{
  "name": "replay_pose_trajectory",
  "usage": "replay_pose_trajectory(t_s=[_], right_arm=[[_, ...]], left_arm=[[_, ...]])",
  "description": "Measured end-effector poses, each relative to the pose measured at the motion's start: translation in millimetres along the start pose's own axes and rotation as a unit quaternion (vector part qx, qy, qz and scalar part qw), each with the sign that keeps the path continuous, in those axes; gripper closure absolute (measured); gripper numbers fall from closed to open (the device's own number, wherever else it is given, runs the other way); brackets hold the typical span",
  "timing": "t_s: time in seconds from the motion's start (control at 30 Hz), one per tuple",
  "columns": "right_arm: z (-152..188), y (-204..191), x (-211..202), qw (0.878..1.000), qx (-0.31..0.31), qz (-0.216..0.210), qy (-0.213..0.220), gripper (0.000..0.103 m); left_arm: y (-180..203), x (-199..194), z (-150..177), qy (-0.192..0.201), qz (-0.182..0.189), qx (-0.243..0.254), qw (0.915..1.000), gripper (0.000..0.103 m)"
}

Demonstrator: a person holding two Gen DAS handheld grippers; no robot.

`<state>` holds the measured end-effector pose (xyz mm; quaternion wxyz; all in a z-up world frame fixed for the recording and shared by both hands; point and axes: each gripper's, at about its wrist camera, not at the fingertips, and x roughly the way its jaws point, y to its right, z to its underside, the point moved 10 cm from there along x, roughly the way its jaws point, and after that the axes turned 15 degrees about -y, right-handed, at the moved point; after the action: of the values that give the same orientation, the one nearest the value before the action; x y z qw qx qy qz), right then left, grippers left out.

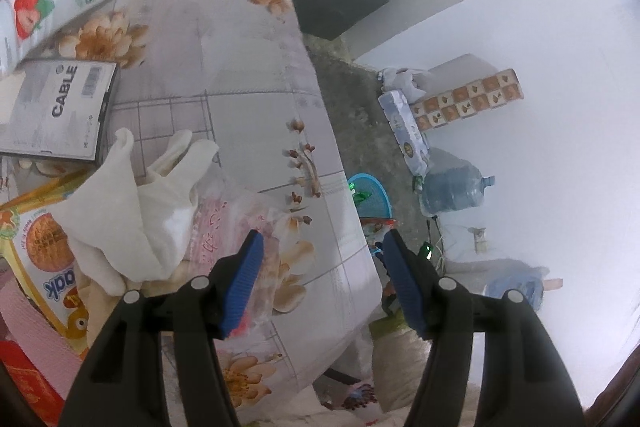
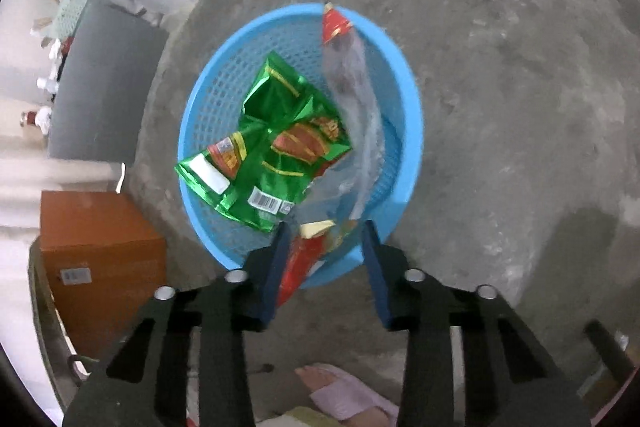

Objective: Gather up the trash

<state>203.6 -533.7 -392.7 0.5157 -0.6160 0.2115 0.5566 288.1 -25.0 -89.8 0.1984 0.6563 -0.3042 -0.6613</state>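
The right hand-held gripper [image 2: 325,239] hangs over a blue mesh basket [image 2: 408,131] on the concrete floor [image 2: 520,67], jaws apart, nothing clamped. A clear wrapper with red printed ends [image 2: 352,99] lies between the fingers and runs up toward 12 o'clock across the basket. A crinkly, shiny green snack bag [image 2: 276,147] sits at the basket's 9 o'clock side. The left hand-held gripper [image 1: 320,247] is spread wide too, holding nothing, over the floral desk [image 1: 240,67], with white crumpled tissue [image 1: 132,203] at 9 o'clock
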Motion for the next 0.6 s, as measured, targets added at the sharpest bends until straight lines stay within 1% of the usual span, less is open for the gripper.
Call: replay_pose_trajectory(t_s=[0.03, 0.1, 0.2, 0.37, 0.5, 0.6], right_arm=[[3.8, -1.3, 7.6, 1.0, -0.004, 0.009, -0.005, 0.08], [-0.1, 1.8, 24.3, 1.0, -0.003, 0.019, -0.011, 0.082], [-6.8, 1.6, 33.5, 0.999, -0.013, 0.042, -0.011, 0.087], [-17.9, -6.1, 52.6, 0.995, -0.031, 0.093, -0.024, 0.089], [-28.6, -1.8, 69.7, 0.989, -0.032, 0.138, -0.039, 0.089], [-33.3, -0.7, 73.3, 0.985, -0.039, 0.165, -0.041, 0.089]], left_arm=[[0.4, -0.7, 1.6, 0.001, -0.001, 0.004, 1.0, 0.041], [0.3, -0.9, 3.1, 0.003, -0.001, 0.009, 1.0, 0.041], [-1.6, 0.0, 5.1, 0.005, -0.005, 0.013, 0.9999, 0.04], [-4.9, 4.3, 5.4, -0.001, -0.009, 0.017, 0.9998, 0.04], [-6.9, 8.5, 7.4, -0.005, -0.007, 0.012, 0.9999, 0.04], [-9.2, 9.8, 9.0, -0.008, -0.007, 0.008, 0.9999, 0.04]])
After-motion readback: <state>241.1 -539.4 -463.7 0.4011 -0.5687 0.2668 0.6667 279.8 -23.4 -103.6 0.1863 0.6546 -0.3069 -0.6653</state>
